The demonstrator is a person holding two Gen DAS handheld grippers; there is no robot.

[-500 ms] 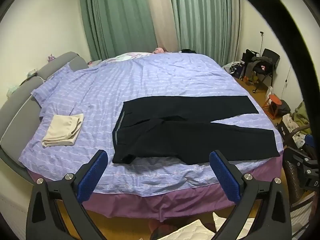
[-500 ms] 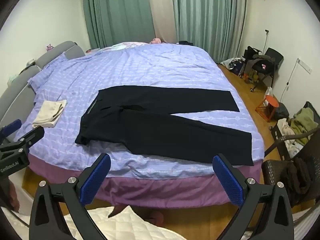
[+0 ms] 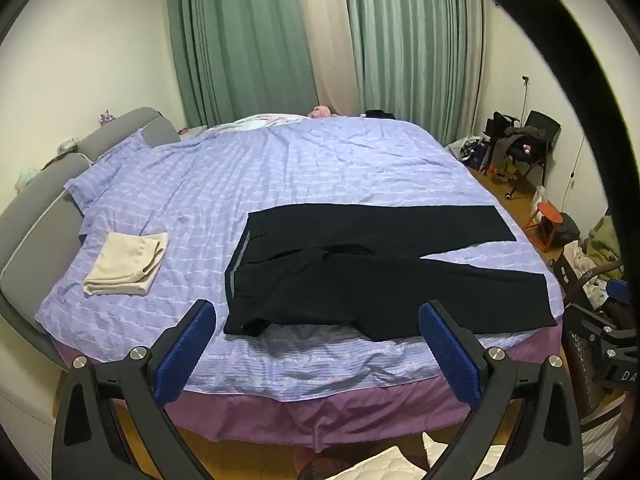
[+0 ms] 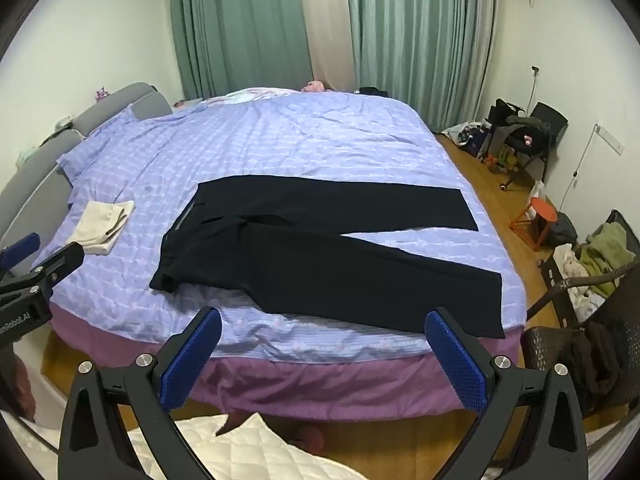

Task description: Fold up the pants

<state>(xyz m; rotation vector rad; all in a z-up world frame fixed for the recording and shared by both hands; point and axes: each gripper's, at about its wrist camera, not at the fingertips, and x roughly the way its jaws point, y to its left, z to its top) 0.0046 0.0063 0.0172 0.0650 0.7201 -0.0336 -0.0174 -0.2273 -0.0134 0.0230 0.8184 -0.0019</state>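
Cream cloth [image 3: 126, 262] lies left of pants [image 3: 360, 276]; apart.

A home bedroom — a wide bed [image 3: 320, 168] under a lavender patterned sheet fills most of it, backed by a grey padded headboard [image 3: 36, 216]. Long green pleated curtains [image 4: 256, 24] hang on the far wall. Wooden plank flooring [image 4: 492, 184], a cluttered black folding chair [image 4: 532, 136] and a small orange stool [image 4: 538, 216] line one side — lived-in.
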